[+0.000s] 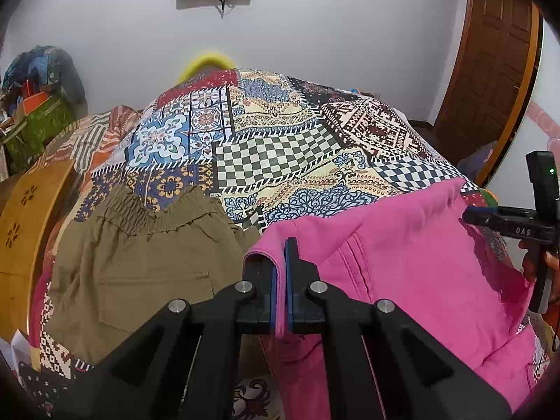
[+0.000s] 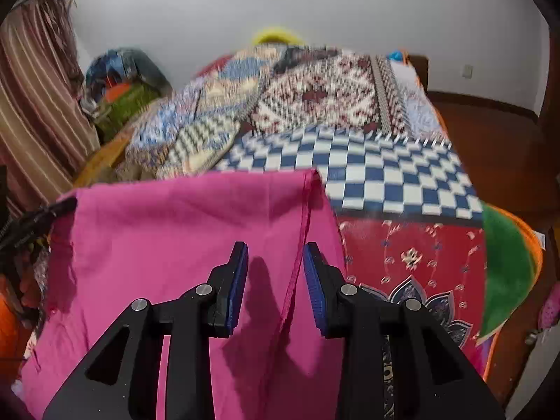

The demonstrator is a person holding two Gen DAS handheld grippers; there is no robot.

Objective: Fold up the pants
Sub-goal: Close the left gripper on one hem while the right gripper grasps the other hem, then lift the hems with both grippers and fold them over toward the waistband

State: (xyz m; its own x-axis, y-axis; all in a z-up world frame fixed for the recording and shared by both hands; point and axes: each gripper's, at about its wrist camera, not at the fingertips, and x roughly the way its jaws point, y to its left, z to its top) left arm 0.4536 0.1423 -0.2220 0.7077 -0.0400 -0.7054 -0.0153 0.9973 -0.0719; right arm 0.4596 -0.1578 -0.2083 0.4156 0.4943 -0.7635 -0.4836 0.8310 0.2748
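- The pink pants [image 1: 402, 273] lie on the patchwork bed cover [image 1: 280, 154], at the near right part of the bed, just beside the olive pants [image 1: 140, 262], which lie flat at the left with the elastic waistband away from the camera.
- The left gripper [image 1: 281, 280] has its jaws pressed together on a corner edge of the pink cloth; the fabric comes out between the blue pads [image 1: 287, 280] and hangs below them.
- The right gripper [image 2: 274, 287] stands with its jaws apart and holds nothing. It hangs over the pink cloth, and a seam line [image 2: 297, 262] runs between the two fingers.
- In the left wrist view the right gripper appears near the far right edge of the pink pants, so I judge that the step in hand is to take the second corner.
- To do it well, the right jaws should close on the edge close to the seam, catching both layers together, not only the top one.
- The left side should keep the cloth lightly stretched, so the edge stays straight and no wrinkle is folded in.
- One risk: the thin cloth may slip out, or the fold may land on the olive pants if it is carried too far left.
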